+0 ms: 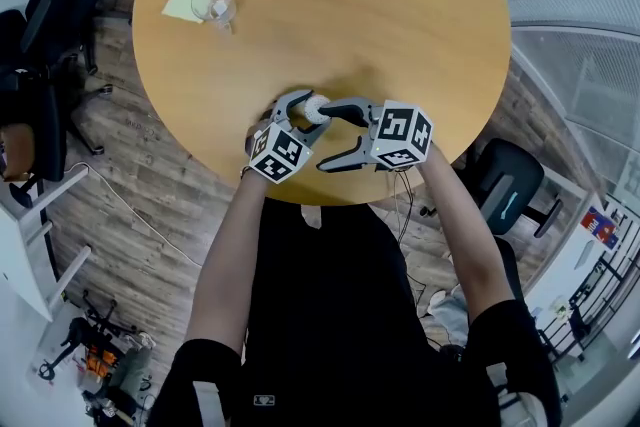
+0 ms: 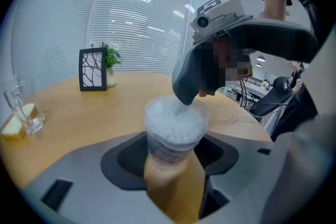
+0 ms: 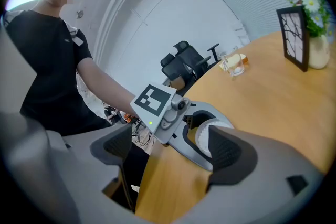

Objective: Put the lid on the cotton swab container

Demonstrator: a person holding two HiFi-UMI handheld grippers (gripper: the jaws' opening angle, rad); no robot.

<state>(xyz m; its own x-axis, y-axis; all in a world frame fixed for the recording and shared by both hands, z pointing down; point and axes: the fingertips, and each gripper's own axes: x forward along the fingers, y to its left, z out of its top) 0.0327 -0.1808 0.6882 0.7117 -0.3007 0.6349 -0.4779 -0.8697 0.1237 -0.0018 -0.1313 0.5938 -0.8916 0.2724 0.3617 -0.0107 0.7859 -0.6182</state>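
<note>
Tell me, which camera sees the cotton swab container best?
The left gripper view: the cotton swab container sits in the middle, between the jaws, with swabs showing through. The head view shows only its small white top; the right gripper view, just a white edge behind a jaw.

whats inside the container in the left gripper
White swab tips packed to the top of the cotton swab container. A finger of the right gripper covers the far rim; the label hides what lies lower.

You're in an office: black swivel chairs (image 3: 184, 60) near your round wooden table (image 1: 430, 25), slatted blinds (image 2: 142, 23) behind (plank floor (image 1: 130, 205) too).
</note>
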